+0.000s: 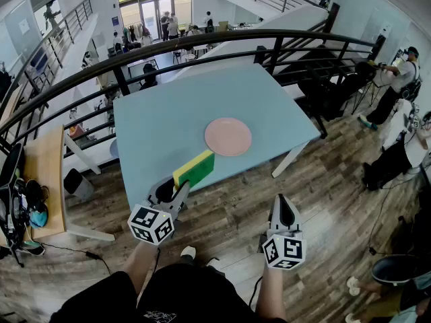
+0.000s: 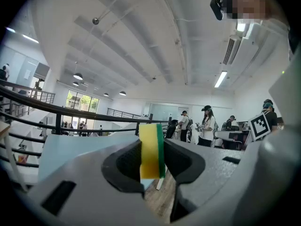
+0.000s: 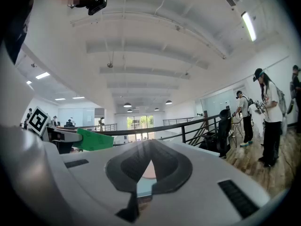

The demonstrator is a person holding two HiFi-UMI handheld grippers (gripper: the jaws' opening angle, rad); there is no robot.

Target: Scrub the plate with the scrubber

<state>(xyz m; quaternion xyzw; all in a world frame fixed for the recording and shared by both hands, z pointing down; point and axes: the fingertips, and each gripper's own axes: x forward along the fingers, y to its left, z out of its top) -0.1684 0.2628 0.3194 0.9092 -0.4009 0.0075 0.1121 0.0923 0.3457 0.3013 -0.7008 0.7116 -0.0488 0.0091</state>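
A pink plate [image 1: 228, 136] lies on the light blue table [image 1: 161, 126], right of the table's middle. My left gripper [image 1: 180, 189] is shut on a yellow and green scrubber [image 1: 194, 169], held over the table's near edge, short of the plate on its near left. In the left gripper view the scrubber [image 2: 151, 150] stands upright between the jaws, yellow to the left, green to the right. My right gripper [image 1: 283, 205] is shut and holds nothing, off the table over the wooden floor. Past its closed tips a sliver of the plate [image 3: 148, 171] shows.
A black railing [image 1: 202, 42] curves behind the table. A wooden bench [image 1: 46, 180] with bags stands to the left. People stand at the right [image 1: 397, 79]. Wooden floor [image 1: 337, 200] surrounds the table's near side.
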